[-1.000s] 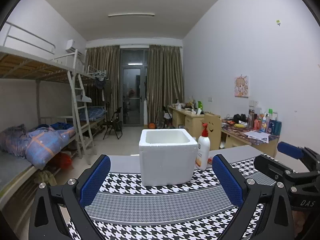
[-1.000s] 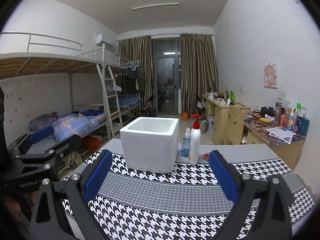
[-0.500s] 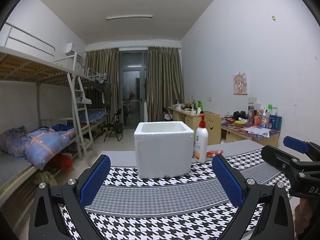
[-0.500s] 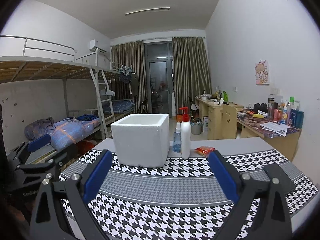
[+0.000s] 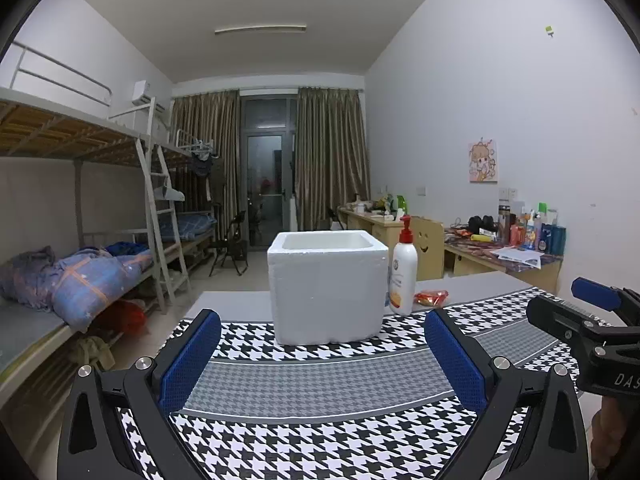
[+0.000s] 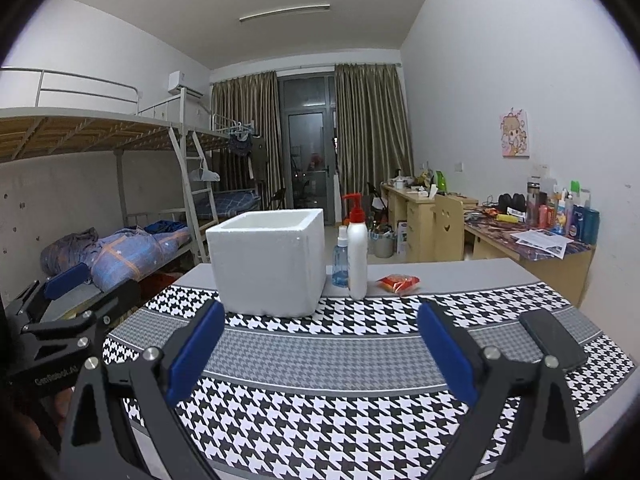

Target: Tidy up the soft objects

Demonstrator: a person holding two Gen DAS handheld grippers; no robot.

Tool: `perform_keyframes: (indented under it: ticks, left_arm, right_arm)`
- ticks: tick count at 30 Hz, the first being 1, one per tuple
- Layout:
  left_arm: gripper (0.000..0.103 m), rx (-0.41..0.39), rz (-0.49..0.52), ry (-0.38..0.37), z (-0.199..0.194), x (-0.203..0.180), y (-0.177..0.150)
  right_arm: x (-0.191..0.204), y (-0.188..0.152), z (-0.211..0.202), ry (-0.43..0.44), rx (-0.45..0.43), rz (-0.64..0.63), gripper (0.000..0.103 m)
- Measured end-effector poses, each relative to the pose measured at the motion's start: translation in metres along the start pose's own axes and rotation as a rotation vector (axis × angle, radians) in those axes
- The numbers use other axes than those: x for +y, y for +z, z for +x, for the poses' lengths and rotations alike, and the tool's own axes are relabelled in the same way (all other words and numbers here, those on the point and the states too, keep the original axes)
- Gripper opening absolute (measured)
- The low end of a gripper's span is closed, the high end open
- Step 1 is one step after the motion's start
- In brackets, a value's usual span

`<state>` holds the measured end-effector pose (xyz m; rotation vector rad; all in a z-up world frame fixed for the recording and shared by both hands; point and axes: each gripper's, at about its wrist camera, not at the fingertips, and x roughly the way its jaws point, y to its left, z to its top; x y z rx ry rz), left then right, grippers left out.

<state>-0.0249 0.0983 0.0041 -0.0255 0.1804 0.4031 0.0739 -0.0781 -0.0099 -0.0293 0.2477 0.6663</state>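
Observation:
A white foam box (image 5: 326,286) (image 6: 269,262) stands open-topped on the houndstooth table mat (image 5: 320,376) (image 6: 320,360). Right of it are a white pump bottle (image 5: 403,270) (image 6: 357,252) with a red pump, a small blue spray bottle (image 6: 341,258) and a soft red-orange packet (image 5: 431,297) (image 6: 399,282). My left gripper (image 5: 322,344) hangs open over the mat, short of the box, holding nothing. My right gripper (image 6: 320,338) is open too and holds nothing. Each gripper shows at the edge of the other's view.
A dark phone (image 6: 553,342) lies on the mat at the right. Behind the table are bunk beds (image 5: 80,272) on the left and cluttered desks (image 5: 504,256) along the right wall. Curtains and a glass door close the far end.
Both cameras have tilted down and drawn back a little, so more mat shows. The red packet and then the phone came into view. Both grippers stayed open.

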Motion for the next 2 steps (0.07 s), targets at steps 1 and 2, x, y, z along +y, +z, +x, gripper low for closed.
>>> perform_keyframes:
  ticks: [1, 2]
  left_arm:
    - [0.102, -0.001, -0.003, -0.002, -0.0006, 0.0016, -0.0005]
    - [0.102, -0.001, -0.006, -0.006, -0.0004, 0.0019, -0.0001]
  right_arm:
    - [-0.0001, -0.0006, 0.0011, -0.001, 0.002, 0.001, 0.099]
    - [0.0000, -0.0008, 0.0019, 0.002, 0.002, 0.003, 0.099]
